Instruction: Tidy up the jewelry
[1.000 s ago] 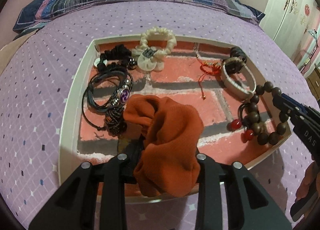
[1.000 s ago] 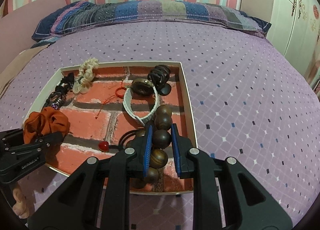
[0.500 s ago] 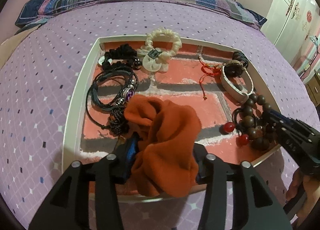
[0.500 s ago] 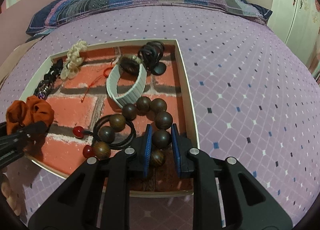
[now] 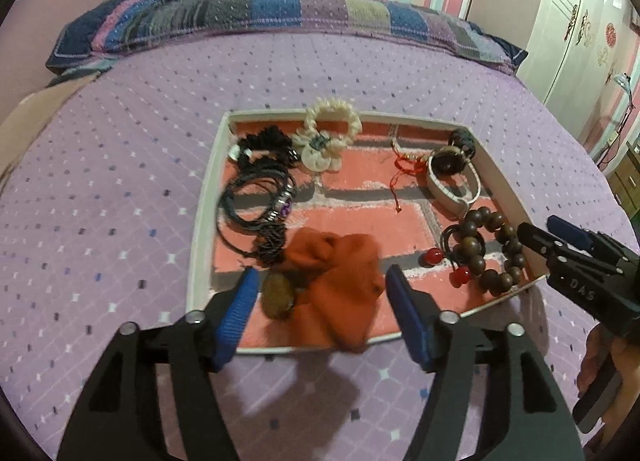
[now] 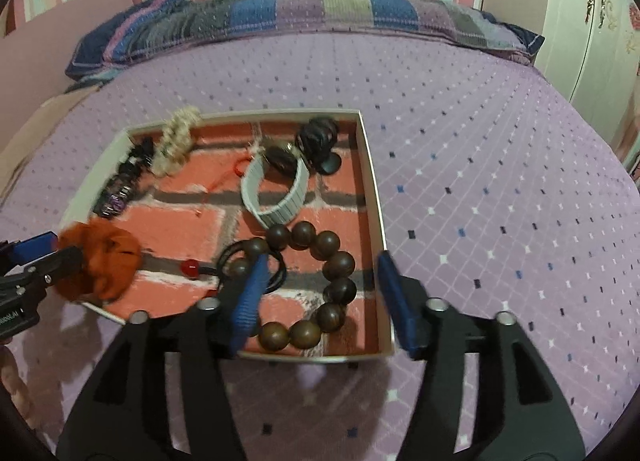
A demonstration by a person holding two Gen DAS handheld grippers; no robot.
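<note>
- Your left gripper (image 5: 320,293) has just been opening; its jaws now stand spread to either side of the orange scrunchie (image 5: 340,285), with no pad pressing on it. The scrunchie lies heaped at the near edge of the tray (image 5: 200,229), part of it hanging over the rim. If you pull back low, a pad could snag the cloth and drag it onto the bedspread (image 5: 120,181).
- A brown stone-like piece (image 5: 278,295) sits just beside the left pad, half tucked under the scrunchie. Any snag on the cloth would likely roll it out too.
- Your right gripper (image 6: 320,301) has also just been opening; its jaws are spread, with the near side of the wooden bead bracelet (image 6: 320,285) between them but not pinched. Its left pad lies over the black cord loop (image 6: 248,261) with the red beads (image 6: 191,268), so lifting carelessly could hook that cord.
- The right pad sits over the tray's right rim. A nudge there could tip or shift the whole tray on the soft bed and scatter the 2 loose pieces nearest you.
- The white band (image 6: 276,197), red string (image 5: 404,169) and cream scrunchie (image 5: 328,133) lie further back in the tray, out of harm.
</note>
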